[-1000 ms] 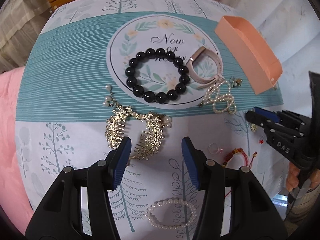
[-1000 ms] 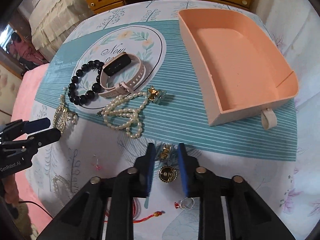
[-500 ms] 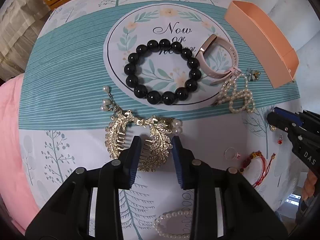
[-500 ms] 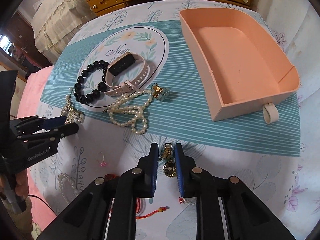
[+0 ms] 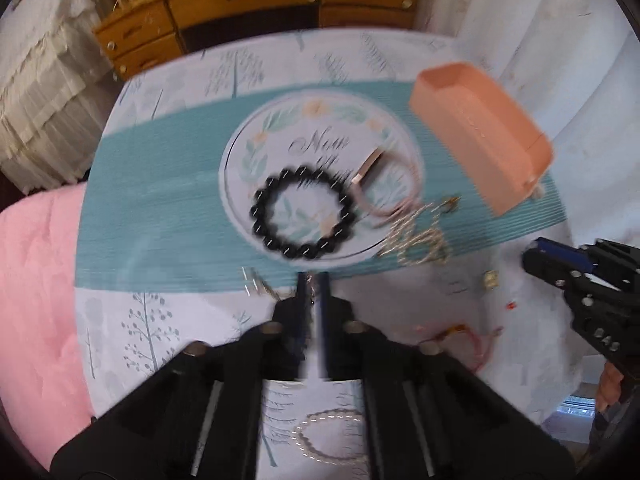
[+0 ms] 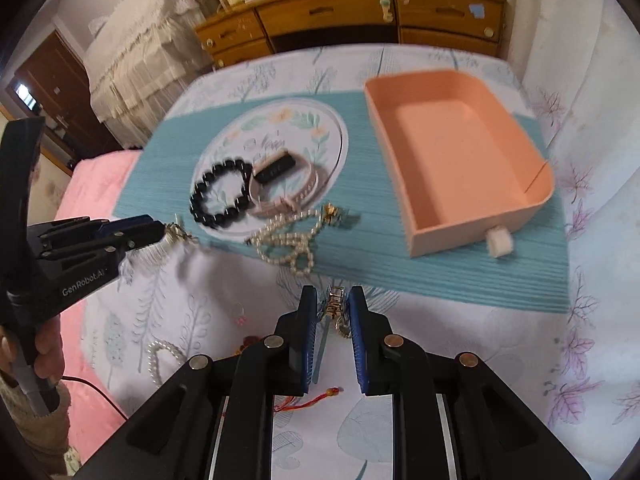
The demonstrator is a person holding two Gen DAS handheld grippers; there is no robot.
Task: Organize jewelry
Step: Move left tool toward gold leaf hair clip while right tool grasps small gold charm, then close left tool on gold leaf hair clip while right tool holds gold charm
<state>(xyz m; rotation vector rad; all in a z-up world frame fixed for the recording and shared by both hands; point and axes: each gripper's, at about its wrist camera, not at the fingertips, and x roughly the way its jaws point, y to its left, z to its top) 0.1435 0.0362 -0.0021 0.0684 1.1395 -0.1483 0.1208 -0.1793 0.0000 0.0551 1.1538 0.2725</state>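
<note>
While the left gripper (image 6: 160, 236) hangs level above the bedspread's (image 6: 440, 420) left edge, jaws pinched on the gold hair comb (image 6: 176, 234), the right gripper (image 6: 334, 312) points toward the peach tray (image 6: 472, 236), its fingers narrowly apart around a small gold charm (image 6: 335, 300), though blur leaves contact unsure. The tray sits near the far right corner, with bare teal cloth between it and the pearl necklace (image 6: 288, 240).

Soft, even daylight; both fisheye views bend at the edges and smear with motion blur.
</note>
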